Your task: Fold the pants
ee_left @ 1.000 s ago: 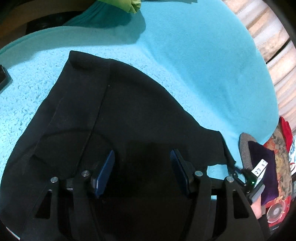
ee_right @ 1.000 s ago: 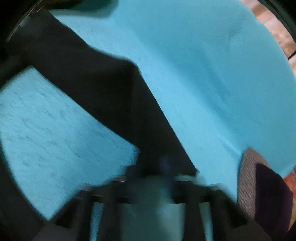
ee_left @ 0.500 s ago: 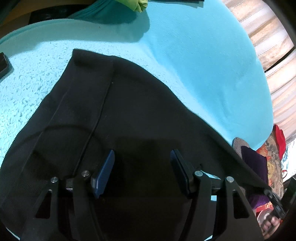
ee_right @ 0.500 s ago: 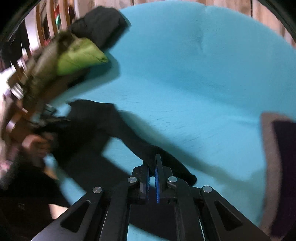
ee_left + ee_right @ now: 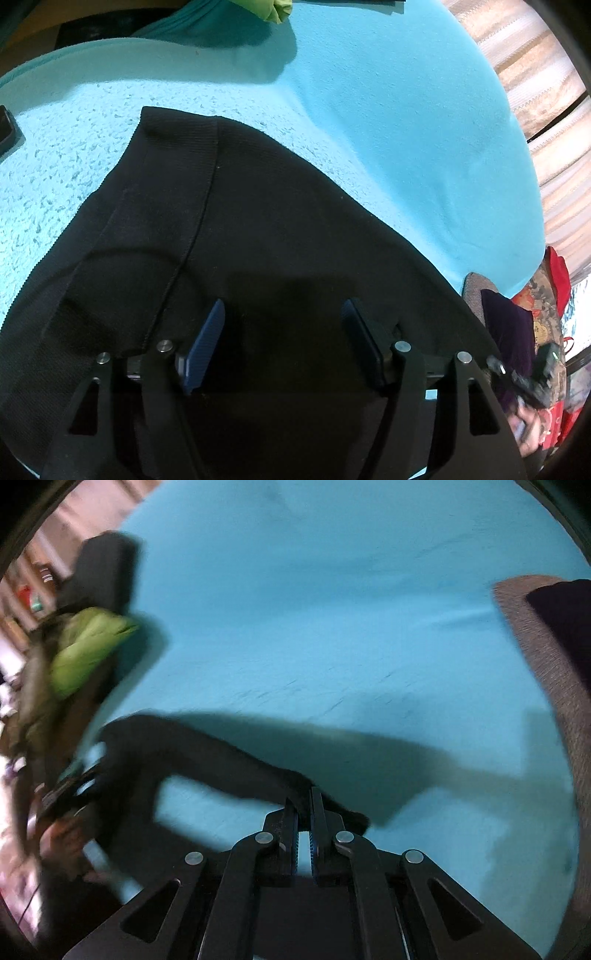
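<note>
While our right tool (image 5: 304, 805) pinches one end of the black pants (image 5: 258, 266) and lifts it off the turquoise bed (image 5: 388, 110), our left tool (image 5: 282, 332) hovers spread over the flat part. Fold just starting; nothing folded over yet.

The pants (image 5: 280, 258) are spread on the blanket (image 5: 388, 110), under the left gripper (image 5: 282, 332). One pant end is pinched in the right gripper (image 5: 304, 805). A cushion (image 5: 546, 672) is seen at the blanket's right edge
</note>
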